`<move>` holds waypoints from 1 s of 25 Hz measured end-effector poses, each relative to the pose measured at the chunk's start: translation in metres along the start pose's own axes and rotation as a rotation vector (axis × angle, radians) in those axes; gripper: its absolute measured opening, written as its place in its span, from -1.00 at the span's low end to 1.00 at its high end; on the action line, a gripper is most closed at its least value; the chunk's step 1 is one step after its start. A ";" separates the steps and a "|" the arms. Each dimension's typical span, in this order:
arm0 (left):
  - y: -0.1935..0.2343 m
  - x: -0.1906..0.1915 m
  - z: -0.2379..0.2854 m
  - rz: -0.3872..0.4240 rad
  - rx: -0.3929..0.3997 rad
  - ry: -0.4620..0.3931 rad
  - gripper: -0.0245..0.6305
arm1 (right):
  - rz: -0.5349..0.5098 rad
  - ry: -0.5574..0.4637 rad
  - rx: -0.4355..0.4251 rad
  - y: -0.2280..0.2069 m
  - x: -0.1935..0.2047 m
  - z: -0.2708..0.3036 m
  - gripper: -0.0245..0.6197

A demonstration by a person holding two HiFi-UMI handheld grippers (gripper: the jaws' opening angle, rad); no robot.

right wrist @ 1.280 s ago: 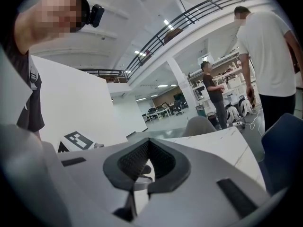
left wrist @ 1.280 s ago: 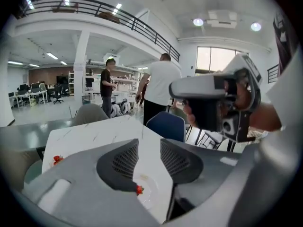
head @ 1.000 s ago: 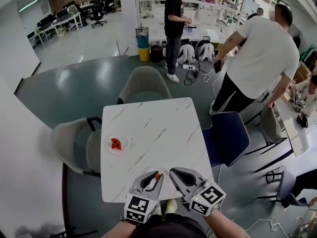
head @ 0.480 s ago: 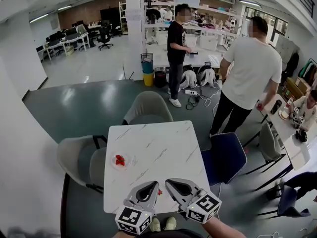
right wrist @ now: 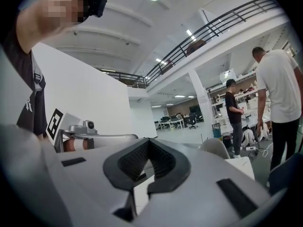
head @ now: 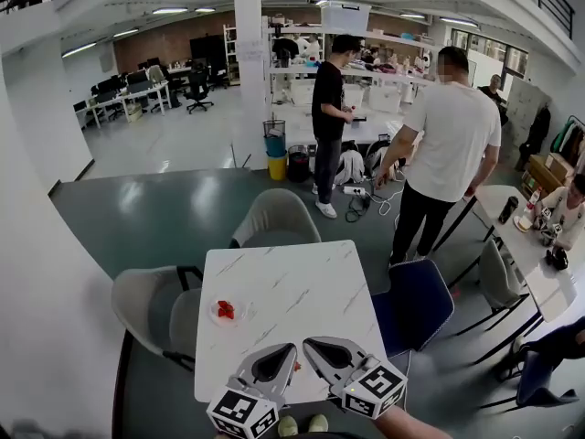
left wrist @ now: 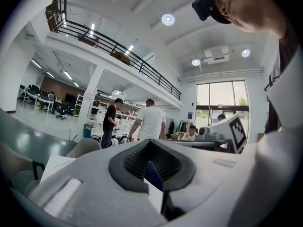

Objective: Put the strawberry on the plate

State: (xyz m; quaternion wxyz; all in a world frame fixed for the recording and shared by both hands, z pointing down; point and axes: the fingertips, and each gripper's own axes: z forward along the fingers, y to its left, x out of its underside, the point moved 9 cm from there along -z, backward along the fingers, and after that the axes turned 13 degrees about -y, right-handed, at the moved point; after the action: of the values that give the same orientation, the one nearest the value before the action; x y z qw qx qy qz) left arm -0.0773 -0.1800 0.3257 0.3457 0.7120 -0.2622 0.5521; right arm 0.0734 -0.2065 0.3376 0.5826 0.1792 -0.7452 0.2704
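Note:
A small clear plate (head: 225, 311) with red strawberry pieces (head: 224, 309) sits near the left edge of the white marble table (head: 292, 291). Both grippers hang over the table's near edge, side by side. My left gripper (head: 281, 350) is shut, and the left gripper view shows its jaws (left wrist: 151, 143) closed with nothing between them. A small red spot (head: 294, 368) shows beside its right edge; I cannot tell what it is. My right gripper (head: 313, 344) is also shut and empty (right wrist: 148, 143). Both gripper views look out across the room, not down at the table.
Grey chairs stand at the table's far side (head: 277, 216) and left side (head: 151, 309), and a blue chair (head: 413, 302) at its right. Two people (head: 441, 144) stand beyond the table near bins and cables. A white wall (head: 55, 318) runs along the left.
The head view has tilted up, so the table looks smaller and farther. Both grippers have dropped toward the bottom edge of the picture. The left jaws have closed.

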 end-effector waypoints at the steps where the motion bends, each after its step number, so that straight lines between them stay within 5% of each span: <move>1: 0.000 -0.001 0.000 0.001 0.002 -0.006 -0.89 | -0.011 0.001 0.004 0.001 -0.002 0.000 -0.92; 25: -0.002 0.003 0.012 0.001 0.033 -0.002 -0.89 | -0.055 0.004 0.031 -0.003 -0.009 -0.004 -0.92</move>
State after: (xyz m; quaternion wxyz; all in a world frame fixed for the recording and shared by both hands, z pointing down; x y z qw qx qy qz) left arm -0.0674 -0.1878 0.3264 0.3334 0.7179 -0.2539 0.5559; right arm 0.0802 -0.2067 0.3303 0.5883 0.2081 -0.7346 0.2663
